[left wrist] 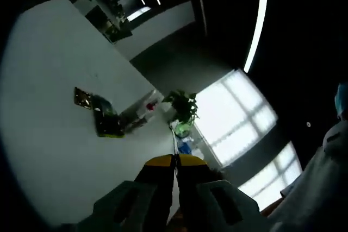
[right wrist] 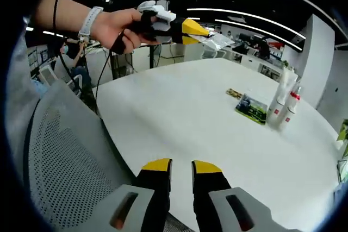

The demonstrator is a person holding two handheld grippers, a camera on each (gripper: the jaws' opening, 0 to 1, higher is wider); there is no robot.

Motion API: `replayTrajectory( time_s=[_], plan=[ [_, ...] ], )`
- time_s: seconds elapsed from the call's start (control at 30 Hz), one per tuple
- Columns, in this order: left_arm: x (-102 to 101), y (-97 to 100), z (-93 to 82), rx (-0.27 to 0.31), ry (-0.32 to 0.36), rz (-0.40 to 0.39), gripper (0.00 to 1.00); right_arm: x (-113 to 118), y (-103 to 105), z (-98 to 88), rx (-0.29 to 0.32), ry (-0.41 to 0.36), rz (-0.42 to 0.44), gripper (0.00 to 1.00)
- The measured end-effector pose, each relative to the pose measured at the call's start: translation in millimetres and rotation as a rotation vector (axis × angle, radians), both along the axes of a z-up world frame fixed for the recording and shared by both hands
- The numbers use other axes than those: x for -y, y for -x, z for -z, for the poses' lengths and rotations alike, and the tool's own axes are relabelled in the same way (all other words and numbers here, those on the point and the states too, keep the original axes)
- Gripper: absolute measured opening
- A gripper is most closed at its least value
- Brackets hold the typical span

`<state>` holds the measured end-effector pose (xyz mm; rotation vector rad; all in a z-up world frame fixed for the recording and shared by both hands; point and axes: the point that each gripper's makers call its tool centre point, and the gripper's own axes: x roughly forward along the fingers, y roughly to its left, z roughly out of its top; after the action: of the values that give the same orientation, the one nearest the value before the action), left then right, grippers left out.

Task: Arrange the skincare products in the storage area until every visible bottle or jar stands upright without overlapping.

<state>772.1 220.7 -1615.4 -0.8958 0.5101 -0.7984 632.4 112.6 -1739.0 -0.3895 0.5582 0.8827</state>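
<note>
Two white bottles [right wrist: 284, 99] with red parts can be counted in the right gripper view, standing upright and just beside each other near the far edge of the white tabletop [right wrist: 185, 118]. Next to them one green-and-dark flat box [right wrist: 251, 108] is seen lying flat, and one smaller dark packet [right wrist: 234, 93] is laid just beyond it. Printing is there on the box, but it's way too small to be read.

The left gripper [right wrist: 201, 31] is seen held up in a hand [right wrist: 120, 28] well above the tabletop, with its yellow tips pressed together. In the left gripper view the same tips [left wrist: 175, 160] are shown closed with no gap, nothing pinched. The right gripper [right wrist: 181, 167] is kept low at the near tabletop edge, jaws spread apart and empty.

Other stuff around: one grey mesh chair back [right wrist: 65, 156] just beside the right gripper, and one potted plant [left wrist: 182, 107] near a bright window [left wrist: 234, 115]. The box [left wrist: 107, 118] and bottles [left wrist: 142, 111] are also caught in the tilted left gripper view, with nothing between them and the grippers.
</note>
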Motion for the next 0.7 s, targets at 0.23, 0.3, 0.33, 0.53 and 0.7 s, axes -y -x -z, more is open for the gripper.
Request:
replayTrajectory(
  time_s=[0.23,0.3,0.33,0.53,0.7],
  plan=[
    [3,-36.0,6.6,-0.036,-0.008,-0.021,0.00,1,-1,1.3,-0.007,0.001,0.007,0.09],
    [1,-48.5,10.9,-0.061,0.003,-0.038,0.00,1,-1,1.6,-0.011,0.003,0.009,0.09],
    [1,-53.1,12.7,-0.067,0.004,-0.045,0.00,1,-1,1.8,-0.011,0.002,0.010,0.09],
    [-5,-83.8,29.1,-0.114,0.008,-0.074,0.00,2,-1,4.3,-0.019,0.010,0.012,0.09],
    [-10,-99.8,45.3,-0.154,0.012,-0.099,0.00,3,-2,6.5,-0.025,0.019,0.016,0.09]
  ],
)
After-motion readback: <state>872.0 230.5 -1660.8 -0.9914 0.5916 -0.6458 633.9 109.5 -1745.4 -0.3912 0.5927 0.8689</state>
